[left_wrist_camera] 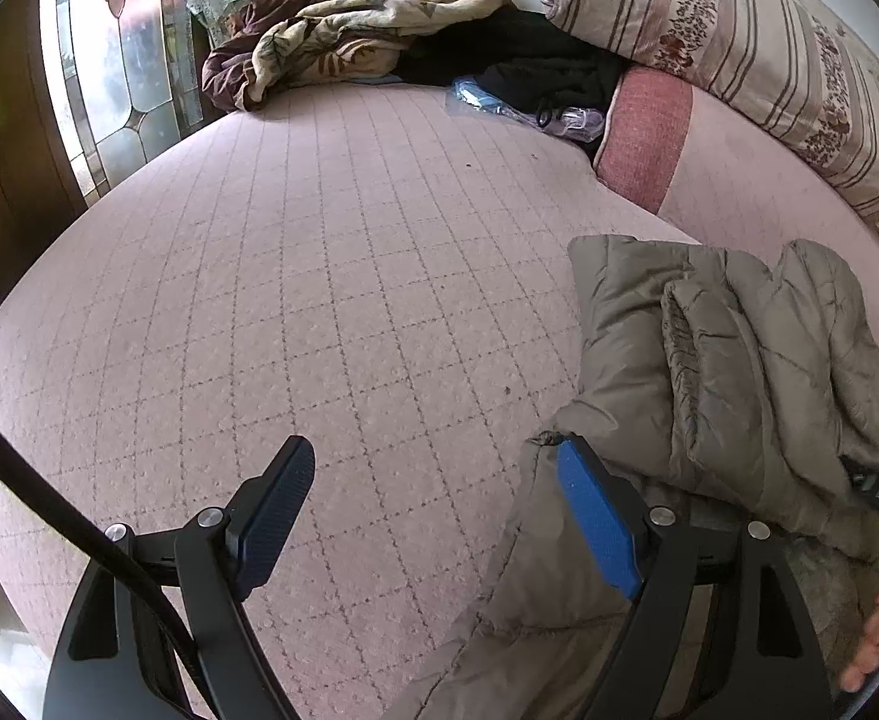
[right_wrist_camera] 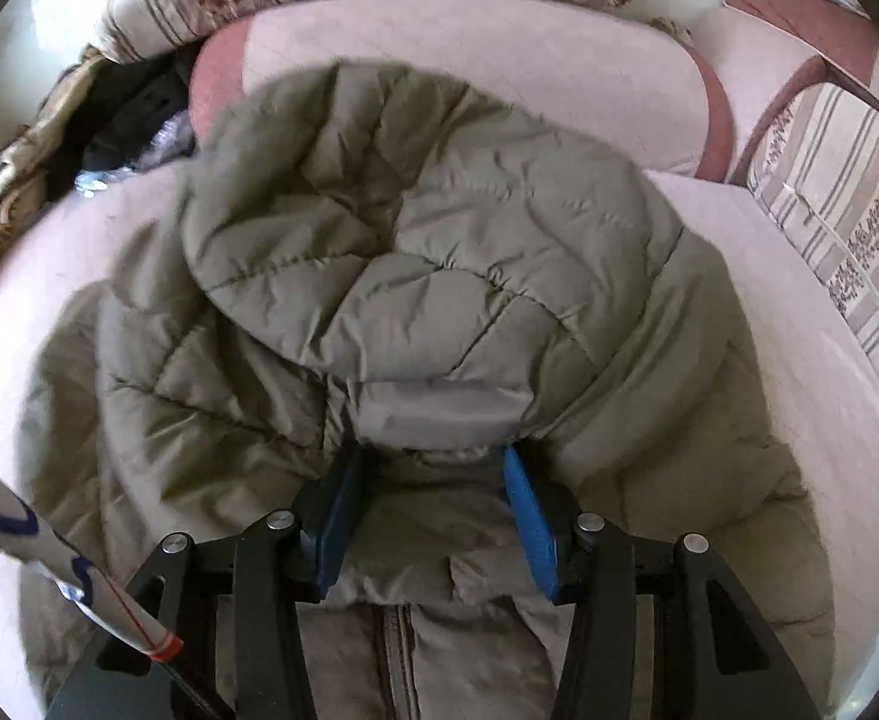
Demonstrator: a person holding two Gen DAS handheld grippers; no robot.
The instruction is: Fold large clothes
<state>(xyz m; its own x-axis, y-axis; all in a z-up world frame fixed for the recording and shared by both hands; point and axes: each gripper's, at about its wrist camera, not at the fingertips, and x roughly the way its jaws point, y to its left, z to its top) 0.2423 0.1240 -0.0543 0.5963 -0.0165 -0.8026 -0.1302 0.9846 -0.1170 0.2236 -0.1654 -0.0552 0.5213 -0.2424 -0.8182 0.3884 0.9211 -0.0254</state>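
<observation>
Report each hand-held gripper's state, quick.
Left hand-held gripper: open, holding nothing, beside the olive puffer jacket.
Right hand-held gripper: jaws apart around a fold of the jacket; a firm grip cannot be told.

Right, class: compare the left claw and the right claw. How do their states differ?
The left claw is open over bare pink quilted bedspread, one finger at the olive puffer jacket's edge. The right claw sits amid the jacket, fabric bunched between its fingers. Both have blue pads.

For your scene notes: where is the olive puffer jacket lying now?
The olive puffer jacket lies on the pink bed, right of centre, beneath the right gripper.
</observation>
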